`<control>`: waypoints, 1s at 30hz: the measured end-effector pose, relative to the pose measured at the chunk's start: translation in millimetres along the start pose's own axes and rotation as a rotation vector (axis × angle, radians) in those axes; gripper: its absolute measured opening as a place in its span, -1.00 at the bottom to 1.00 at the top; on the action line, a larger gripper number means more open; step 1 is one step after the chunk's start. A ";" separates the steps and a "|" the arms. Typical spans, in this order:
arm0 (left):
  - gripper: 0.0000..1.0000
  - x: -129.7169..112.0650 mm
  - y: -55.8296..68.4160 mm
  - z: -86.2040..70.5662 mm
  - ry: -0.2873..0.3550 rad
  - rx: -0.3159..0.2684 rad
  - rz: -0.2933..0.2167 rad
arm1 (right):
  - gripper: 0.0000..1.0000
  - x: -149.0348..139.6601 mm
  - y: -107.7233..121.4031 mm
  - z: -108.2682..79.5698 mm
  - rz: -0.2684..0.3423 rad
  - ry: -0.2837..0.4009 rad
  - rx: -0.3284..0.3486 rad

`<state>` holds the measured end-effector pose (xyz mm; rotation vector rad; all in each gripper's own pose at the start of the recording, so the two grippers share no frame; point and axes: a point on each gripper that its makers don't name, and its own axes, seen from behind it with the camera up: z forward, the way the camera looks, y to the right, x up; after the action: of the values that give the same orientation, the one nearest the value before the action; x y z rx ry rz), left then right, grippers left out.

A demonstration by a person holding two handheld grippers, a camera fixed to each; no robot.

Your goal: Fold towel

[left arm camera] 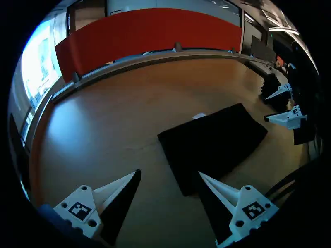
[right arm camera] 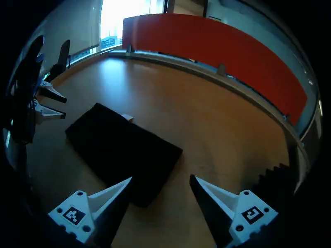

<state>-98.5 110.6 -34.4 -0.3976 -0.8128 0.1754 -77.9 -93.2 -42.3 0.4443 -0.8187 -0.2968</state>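
Note:
A black towel lies folded into a flat rectangle on the wooden table, with a small white tag showing at its far edge. My left gripper is open above the towel's near corner, with nothing between its fingers. In the left gripper view the right gripper shows farther off, beyond the towel, and it is open. In the right gripper view the same towel sits ahead and left of my open right gripper. The left gripper appears at the far left of that view.
A red partition runs along the table's far edge above a grey rail. A bright window lies beyond it. A dark ridged foam piece sits at the right in the right gripper view. Bare wood surrounds the towel.

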 end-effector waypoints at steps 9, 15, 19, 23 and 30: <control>0.84 -19.1 5.0 -19.4 -0.002 0.002 -0.036 | 0.95 -16.0 -9.1 -17.2 0.002 -0.004 0.005; 0.84 -26.3 2.5 -32.4 0.004 0.020 -0.066 | 0.95 -18.5 -11.4 -15.9 -0.016 -0.008 0.022; 0.84 -29.8 -1.5 -44.5 0.017 0.039 -0.091 | 0.95 -17.6 -13.0 -13.3 -0.038 -0.007 0.039; 0.84 -35.3 -6.2 -56.5 0.026 0.063 -0.119 | 0.95 -17.0 -14.4 -9.7 -0.055 -0.009 0.058; 0.84 -45.0 -12.8 -73.7 0.035 0.099 -0.167 | 0.95 -15.3 -16.3 -3.6 -0.085 -0.015 0.090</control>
<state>-74.8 64.9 -104.9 -0.2373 -0.7955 0.0530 -86.5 -100.0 -62.1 0.5632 -0.8316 -0.3433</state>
